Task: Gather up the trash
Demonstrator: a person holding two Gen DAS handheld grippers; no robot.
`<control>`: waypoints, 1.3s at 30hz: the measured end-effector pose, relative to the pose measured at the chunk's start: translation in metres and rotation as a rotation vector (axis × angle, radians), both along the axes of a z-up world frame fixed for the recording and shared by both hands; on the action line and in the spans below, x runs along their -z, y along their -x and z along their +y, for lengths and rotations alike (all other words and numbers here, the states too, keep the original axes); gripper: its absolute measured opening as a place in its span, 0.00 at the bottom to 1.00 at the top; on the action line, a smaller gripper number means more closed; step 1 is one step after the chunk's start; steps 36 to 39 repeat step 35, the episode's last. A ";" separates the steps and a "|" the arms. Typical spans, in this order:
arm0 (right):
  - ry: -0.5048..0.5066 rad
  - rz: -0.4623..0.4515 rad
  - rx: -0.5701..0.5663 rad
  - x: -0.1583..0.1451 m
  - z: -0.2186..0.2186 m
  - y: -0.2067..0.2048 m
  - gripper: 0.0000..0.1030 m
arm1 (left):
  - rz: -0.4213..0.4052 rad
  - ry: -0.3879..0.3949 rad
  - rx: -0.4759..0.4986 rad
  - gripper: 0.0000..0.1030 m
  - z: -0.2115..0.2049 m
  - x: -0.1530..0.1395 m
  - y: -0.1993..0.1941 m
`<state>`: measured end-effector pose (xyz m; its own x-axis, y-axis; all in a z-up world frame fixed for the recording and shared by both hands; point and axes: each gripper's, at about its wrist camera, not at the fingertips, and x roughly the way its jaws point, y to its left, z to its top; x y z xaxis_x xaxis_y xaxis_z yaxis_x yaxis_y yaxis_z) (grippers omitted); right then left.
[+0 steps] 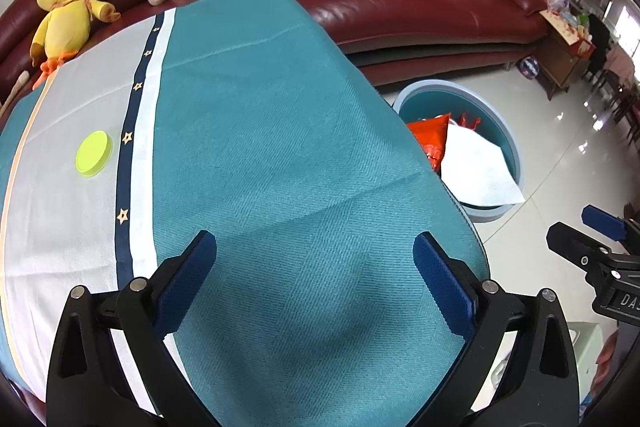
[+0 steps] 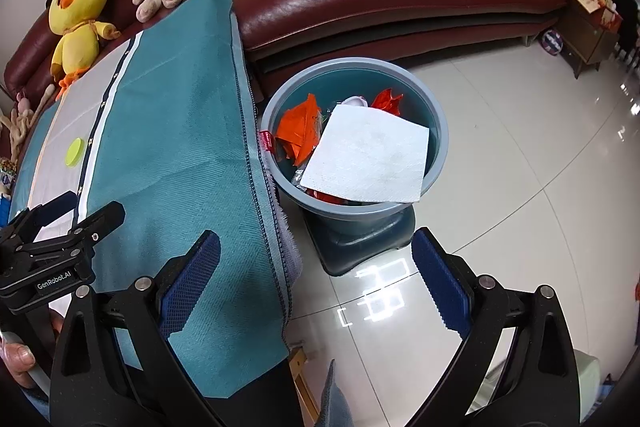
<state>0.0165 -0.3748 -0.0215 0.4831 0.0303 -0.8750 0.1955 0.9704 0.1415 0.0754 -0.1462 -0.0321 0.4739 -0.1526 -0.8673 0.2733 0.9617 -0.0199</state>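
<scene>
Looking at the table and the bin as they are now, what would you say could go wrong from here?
The white paper sheet lies across the bin's rim, one corner past it, so it may slide onto the floor. The yellow-green lid is flat on the tablecloth; the open left gripper might pinch fabric with it. The cloth's overhanging edge hangs close to the bin and could snag.

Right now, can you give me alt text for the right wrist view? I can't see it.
The open, empty right gripper hovers over the table's teal cloth edge and floor, facing a blue bin holding a white paper sheet and orange wrappers. A yellow lid remains on the cloth, with the left gripper at far left.
</scene>
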 end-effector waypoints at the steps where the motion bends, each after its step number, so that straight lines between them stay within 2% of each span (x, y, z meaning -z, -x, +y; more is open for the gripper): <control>1: 0.000 0.001 0.001 0.001 0.000 0.000 0.90 | 0.002 0.001 0.001 0.96 0.000 0.000 0.000; 29: 0.000 0.012 0.019 0.006 -0.009 -0.003 0.90 | 0.004 -0.020 0.005 0.96 -0.007 0.001 0.000; 31: 0.002 0.012 0.019 0.005 -0.009 -0.004 0.93 | 0.009 -0.018 0.007 0.96 -0.007 0.001 -0.001; 39: 0.009 0.011 0.021 0.004 -0.009 -0.003 0.93 | 0.015 -0.014 0.004 0.96 -0.006 0.002 -0.001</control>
